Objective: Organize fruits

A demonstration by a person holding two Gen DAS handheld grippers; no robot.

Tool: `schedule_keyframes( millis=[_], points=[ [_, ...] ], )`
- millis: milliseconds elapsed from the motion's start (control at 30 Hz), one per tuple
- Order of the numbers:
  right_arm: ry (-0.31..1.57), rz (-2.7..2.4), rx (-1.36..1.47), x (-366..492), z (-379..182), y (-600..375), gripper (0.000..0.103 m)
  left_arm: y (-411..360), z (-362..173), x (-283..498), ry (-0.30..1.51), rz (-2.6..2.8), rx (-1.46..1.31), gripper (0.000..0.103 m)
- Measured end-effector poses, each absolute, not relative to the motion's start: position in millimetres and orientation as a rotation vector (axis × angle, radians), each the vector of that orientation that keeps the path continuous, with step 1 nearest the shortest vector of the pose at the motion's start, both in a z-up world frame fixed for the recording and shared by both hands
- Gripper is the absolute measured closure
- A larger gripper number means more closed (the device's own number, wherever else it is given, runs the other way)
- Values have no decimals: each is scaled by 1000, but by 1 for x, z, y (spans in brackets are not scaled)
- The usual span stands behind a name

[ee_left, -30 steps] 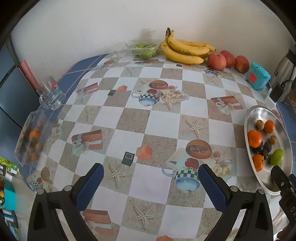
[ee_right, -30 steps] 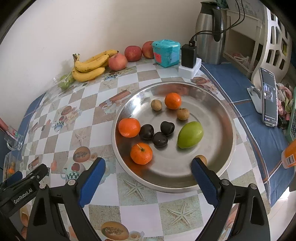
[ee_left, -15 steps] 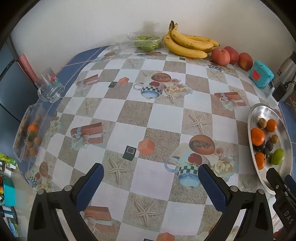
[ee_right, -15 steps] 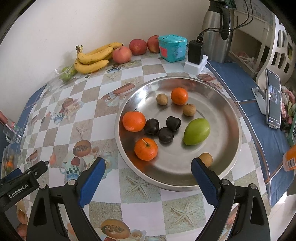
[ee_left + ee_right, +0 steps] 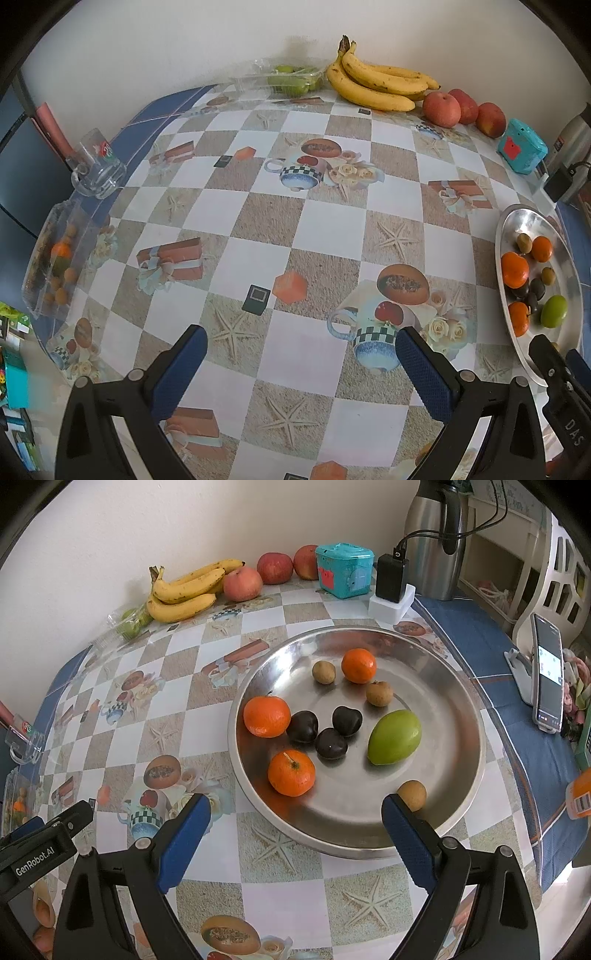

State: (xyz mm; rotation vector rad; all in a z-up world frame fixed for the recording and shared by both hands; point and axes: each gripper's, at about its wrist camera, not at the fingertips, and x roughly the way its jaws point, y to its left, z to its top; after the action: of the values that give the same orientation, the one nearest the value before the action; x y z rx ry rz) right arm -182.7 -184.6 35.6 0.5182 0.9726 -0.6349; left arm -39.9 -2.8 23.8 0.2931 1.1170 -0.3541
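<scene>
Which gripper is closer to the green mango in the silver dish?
Right. The right gripper hovers open at the dish's near rim, facing the green mango. The left gripper is open over bare tablecloth beside the dish.

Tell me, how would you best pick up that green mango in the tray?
Probably across its narrow middle. The mango lies on its side in the tray, long axis slanting, so the right hand-held gripper, now open, should come from above with its fingers straddling the short width. Its right side is free; dark fruits sit near its left.
</scene>
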Motion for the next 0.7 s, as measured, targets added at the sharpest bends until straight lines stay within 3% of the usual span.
schedule_keyframes(
  millis=[700],
  points=[
    [986, -632, 518, -181, 33, -184, 9, 0, 21, -38, 1128, -348, 285, 0]
  ],
)
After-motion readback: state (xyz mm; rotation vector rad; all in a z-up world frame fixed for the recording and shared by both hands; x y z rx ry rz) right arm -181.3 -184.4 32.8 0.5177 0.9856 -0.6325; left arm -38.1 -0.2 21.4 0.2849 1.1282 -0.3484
